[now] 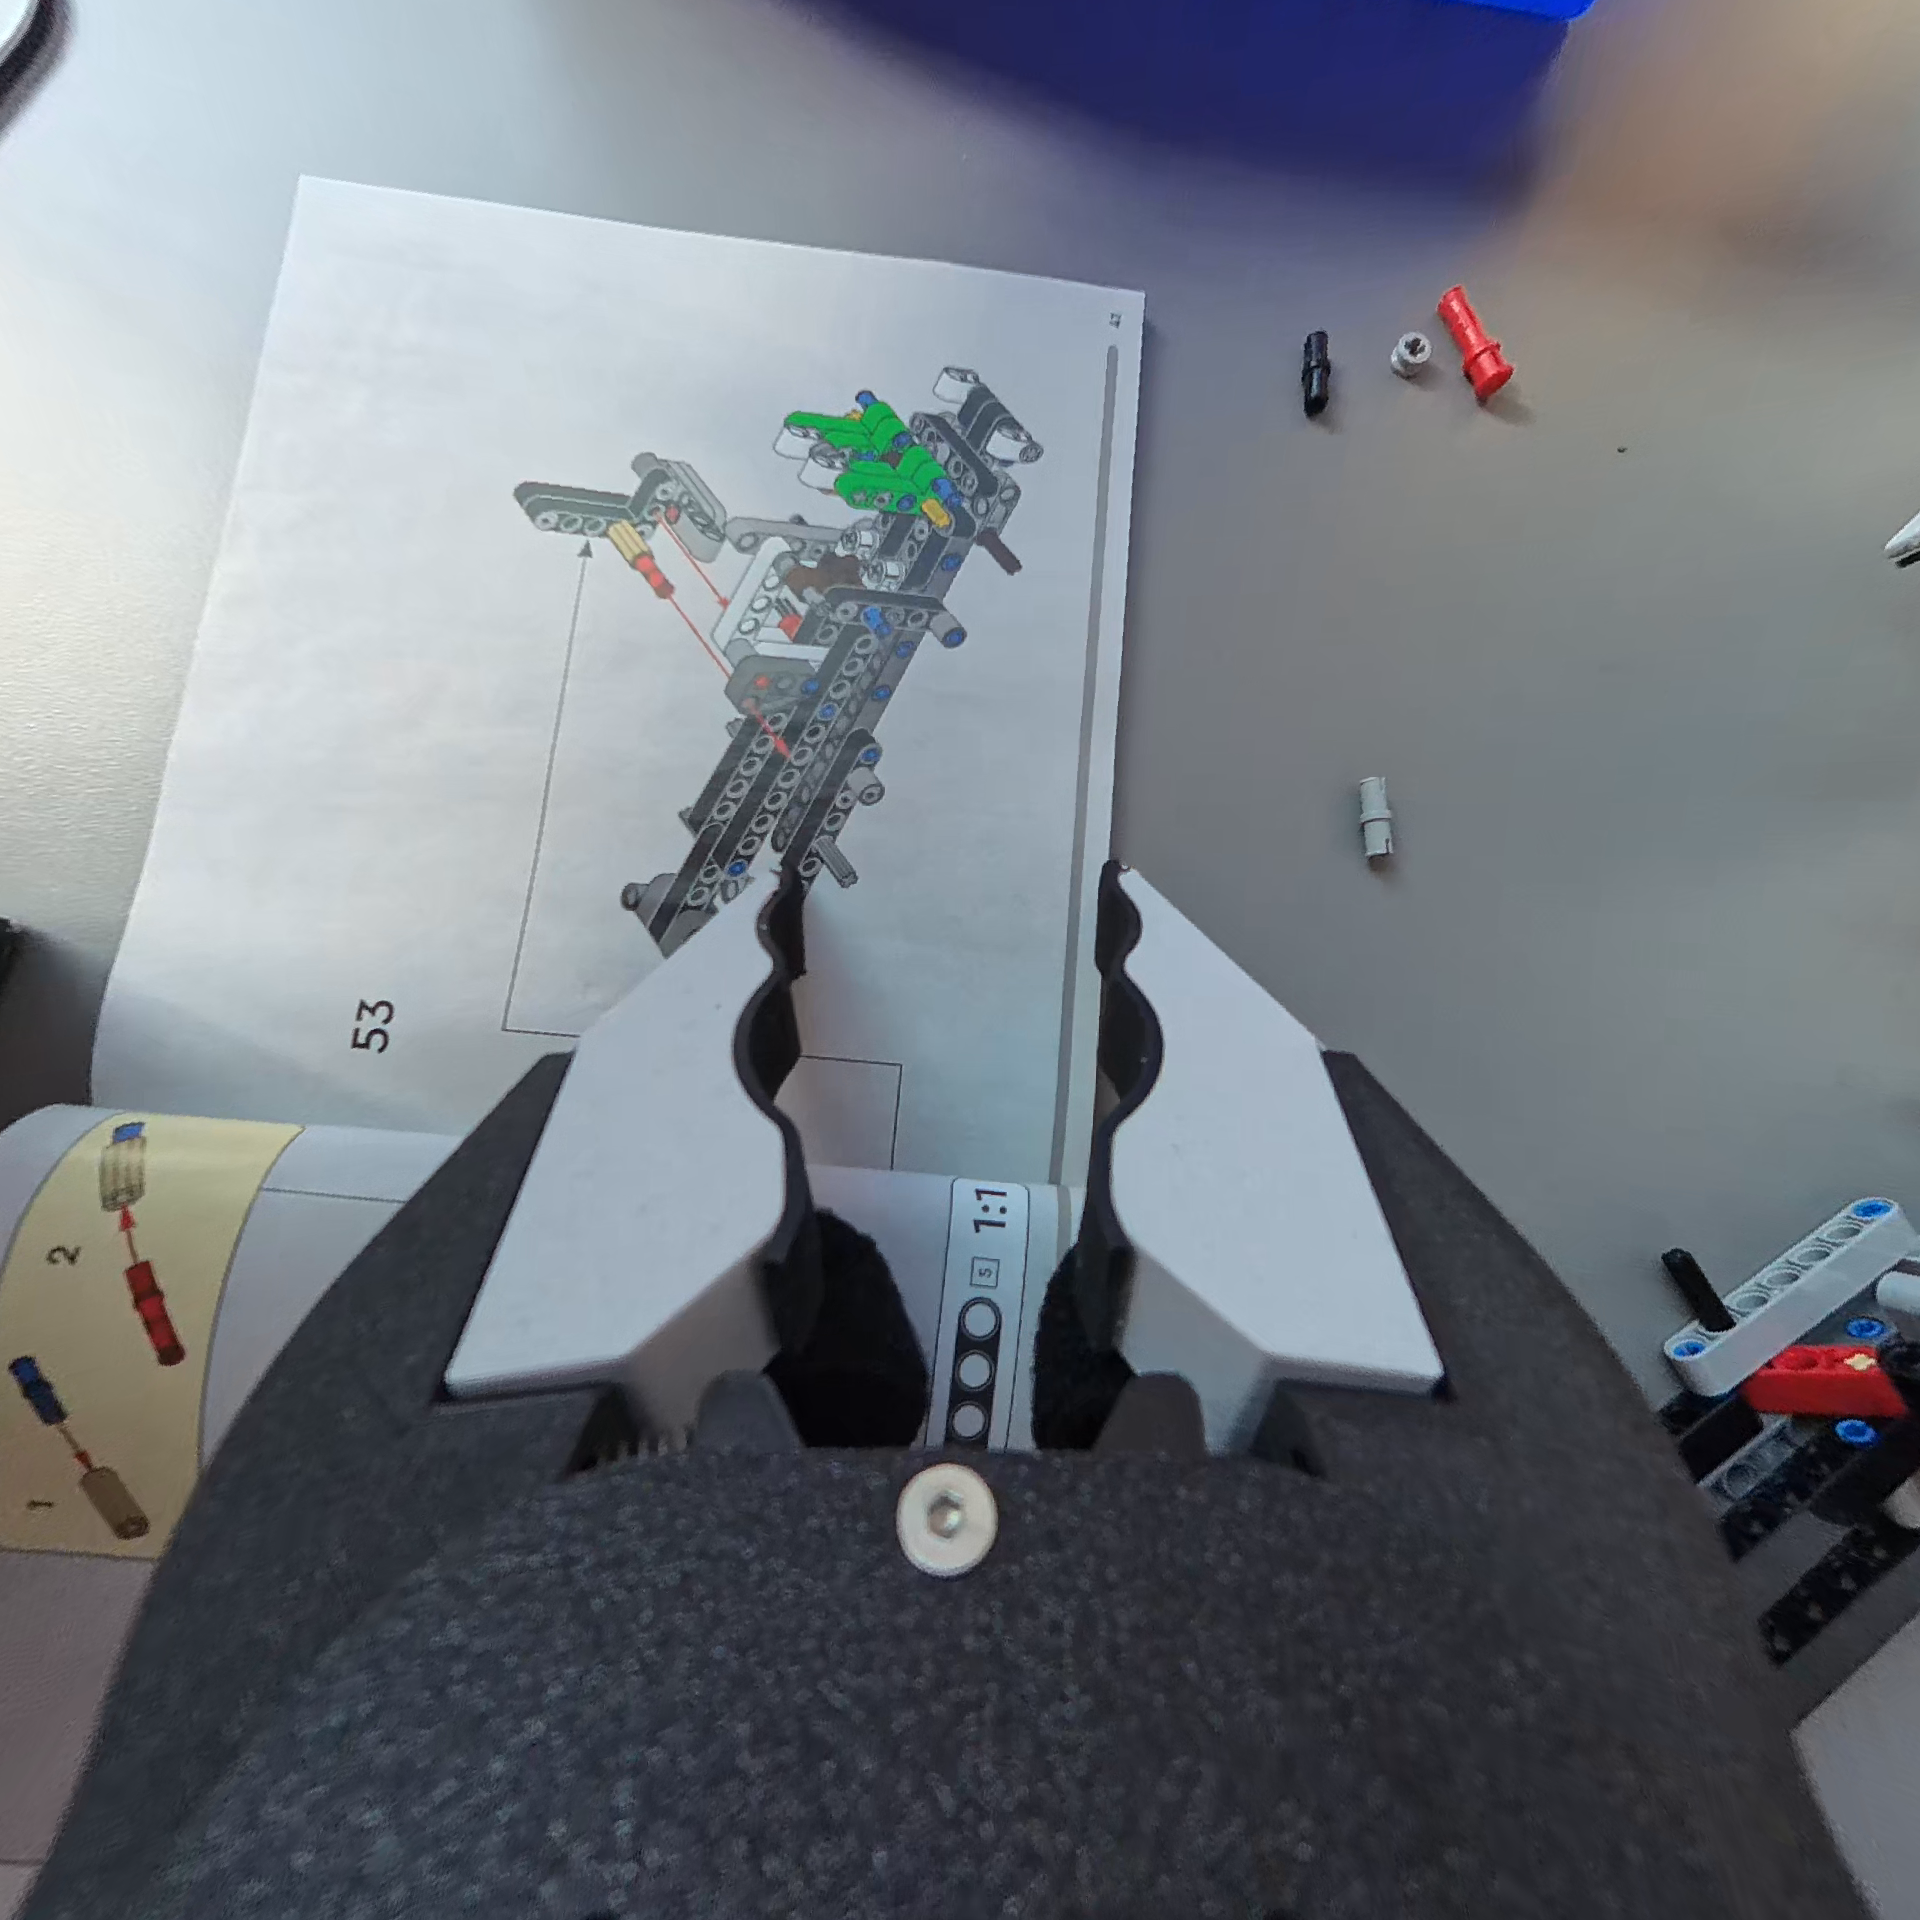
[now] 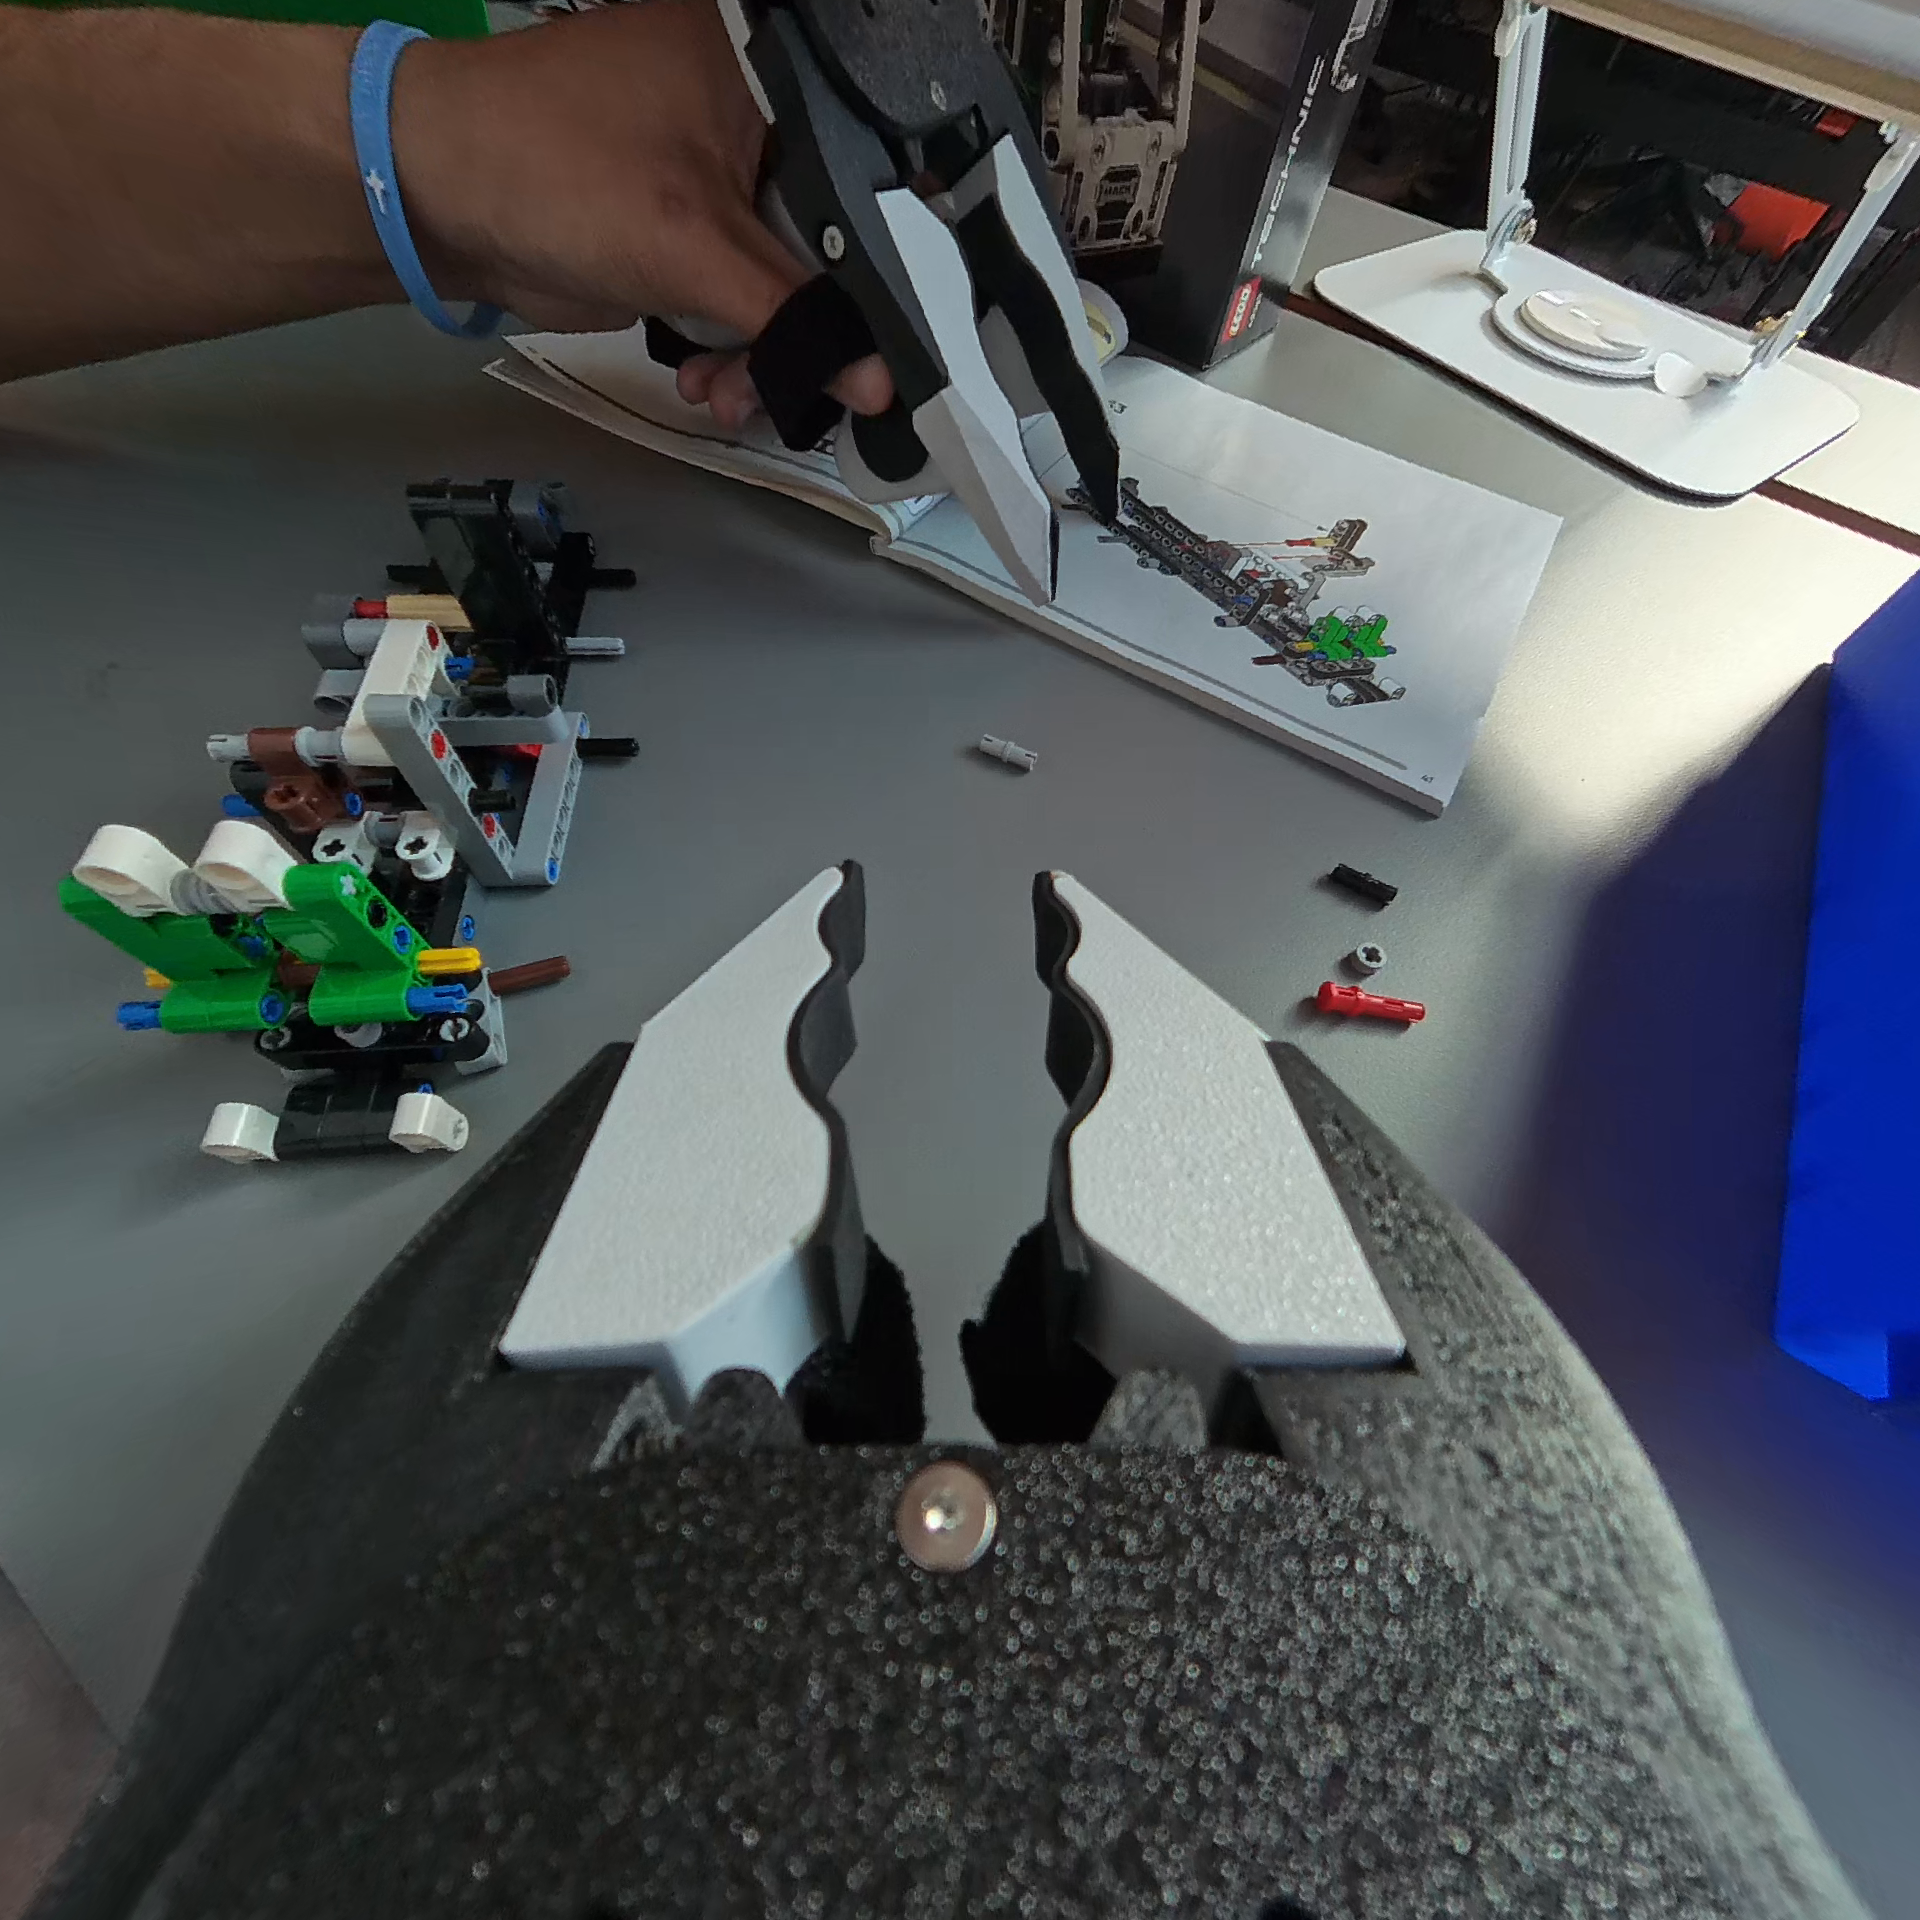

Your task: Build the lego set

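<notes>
A: Left gripper (image 1: 940,883) over the instruction booklet (image 1: 644,436), centre frame, jaws apart, empty. Right gripper (image 2: 943,873) low centre above bench (image 2: 779,675), jaws apart, empty too.

B: Lego assembly (image 2: 343,831) at left of frame. Red pin (image 2: 1369,1004), black pin (image 2: 1361,885) at right. Probably checking the step; best to match the pin first, then grip mid-shaft.

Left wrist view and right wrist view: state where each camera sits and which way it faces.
Left wrist view: on the left tongs, looking steeply down at the instruction booklet; only its own open fingers show.
Right wrist view: on the right tongs, looking low across the grey table; own open fingers, left tongs and the hand holding them show.
Shared: booklet, red pin, black pin, partly built model.
</notes>
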### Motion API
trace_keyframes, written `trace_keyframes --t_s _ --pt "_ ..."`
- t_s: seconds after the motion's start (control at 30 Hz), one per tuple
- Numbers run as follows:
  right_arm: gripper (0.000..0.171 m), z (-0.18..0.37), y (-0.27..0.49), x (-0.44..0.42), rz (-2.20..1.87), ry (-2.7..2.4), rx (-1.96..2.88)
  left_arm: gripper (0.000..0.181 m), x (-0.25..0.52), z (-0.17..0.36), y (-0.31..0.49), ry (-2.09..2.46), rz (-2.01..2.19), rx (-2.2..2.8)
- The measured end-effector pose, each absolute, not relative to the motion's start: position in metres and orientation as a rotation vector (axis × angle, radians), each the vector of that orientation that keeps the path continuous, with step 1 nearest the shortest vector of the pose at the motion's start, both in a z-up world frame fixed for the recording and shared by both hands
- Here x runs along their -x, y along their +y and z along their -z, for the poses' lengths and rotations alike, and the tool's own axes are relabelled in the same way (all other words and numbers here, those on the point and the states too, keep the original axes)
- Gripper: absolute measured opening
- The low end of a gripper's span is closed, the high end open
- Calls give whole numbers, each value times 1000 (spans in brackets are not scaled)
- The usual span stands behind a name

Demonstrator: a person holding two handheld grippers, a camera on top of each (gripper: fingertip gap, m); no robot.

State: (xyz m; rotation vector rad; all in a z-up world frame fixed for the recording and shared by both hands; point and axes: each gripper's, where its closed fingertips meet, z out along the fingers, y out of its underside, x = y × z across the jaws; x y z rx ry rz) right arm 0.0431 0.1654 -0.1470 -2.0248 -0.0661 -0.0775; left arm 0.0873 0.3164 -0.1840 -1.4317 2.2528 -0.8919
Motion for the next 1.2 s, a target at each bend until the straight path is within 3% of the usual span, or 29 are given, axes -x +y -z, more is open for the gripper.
trace_keyframes --t_s 0.03,1.2 --pt "32 147 165 -43 79 -67 2025 56 -87 184 316 2259 886 1425" --pt "32 146 165 -44 68 -60 2021 51 -84 185 316 2289 930 1370"
